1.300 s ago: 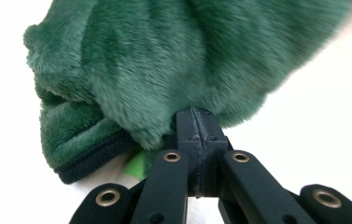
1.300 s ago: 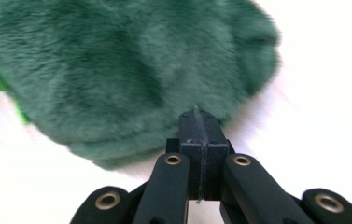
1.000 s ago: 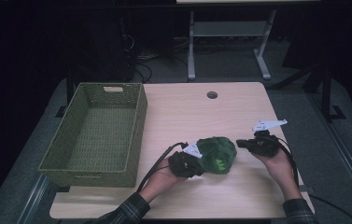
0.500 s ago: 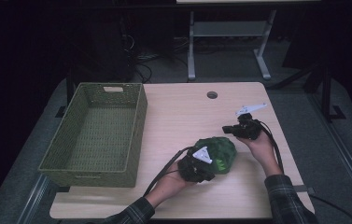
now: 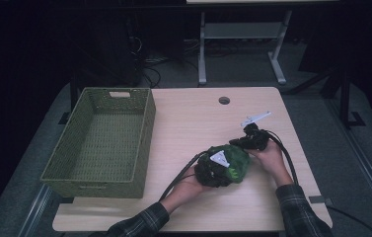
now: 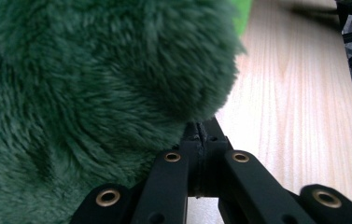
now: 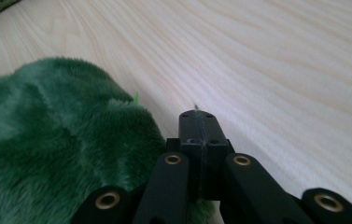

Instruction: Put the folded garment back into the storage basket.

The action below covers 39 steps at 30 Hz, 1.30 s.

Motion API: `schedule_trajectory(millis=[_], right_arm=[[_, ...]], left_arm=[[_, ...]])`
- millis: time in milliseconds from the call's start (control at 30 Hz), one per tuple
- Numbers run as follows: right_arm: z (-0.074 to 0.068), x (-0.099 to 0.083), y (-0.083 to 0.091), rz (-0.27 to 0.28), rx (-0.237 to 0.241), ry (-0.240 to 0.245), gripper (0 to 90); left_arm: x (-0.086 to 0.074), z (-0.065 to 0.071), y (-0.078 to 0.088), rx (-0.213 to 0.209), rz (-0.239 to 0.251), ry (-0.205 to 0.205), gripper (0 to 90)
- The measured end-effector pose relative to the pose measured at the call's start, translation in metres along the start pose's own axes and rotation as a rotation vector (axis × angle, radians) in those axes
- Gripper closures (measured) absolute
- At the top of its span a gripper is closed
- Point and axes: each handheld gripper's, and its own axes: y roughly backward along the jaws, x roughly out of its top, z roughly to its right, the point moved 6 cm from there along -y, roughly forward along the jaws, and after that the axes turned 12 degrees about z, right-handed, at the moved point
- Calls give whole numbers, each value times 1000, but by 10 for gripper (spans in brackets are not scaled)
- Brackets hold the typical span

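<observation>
One dark green plush toy [image 5: 230, 163], shaggy fur, on table [image 5: 193, 123]; both hand-held grippers fully closed, gripping nothing.

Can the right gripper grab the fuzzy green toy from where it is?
Probably yes, once it opens. The right gripper sits right beside the green plush toy with nothing between them, but its jaws are shut, so it must open first.

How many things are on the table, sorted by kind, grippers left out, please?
Green plush toy: 1
Woven green basket: 1
Total: 2
</observation>
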Motion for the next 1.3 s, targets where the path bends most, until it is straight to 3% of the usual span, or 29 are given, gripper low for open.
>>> schedule_trajectory(millis=[300, 567, 833, 1067, 1300], right_arm=[[-9, -12, 14, 2, 8, 3, 900], [-17, -24, 33, 47, 13, -2, 900], [-25, -34, 43, 41, 12, -5, 900], [-37, -43, 55, 45, 14, -20, 900], [-51, -57, 62, 51, 37, -25, 900]], left_arm=[[-4, -7, 9, 29, -12, -7, 897], [-9, -17, 23, 79, -17, -9, 896], [-14, -31, 36, 141, -33, -18, 896], [-17, -42, 43, 174, -42, -14, 896], [-17, -53, 49, 195, -34, 18, 896]])
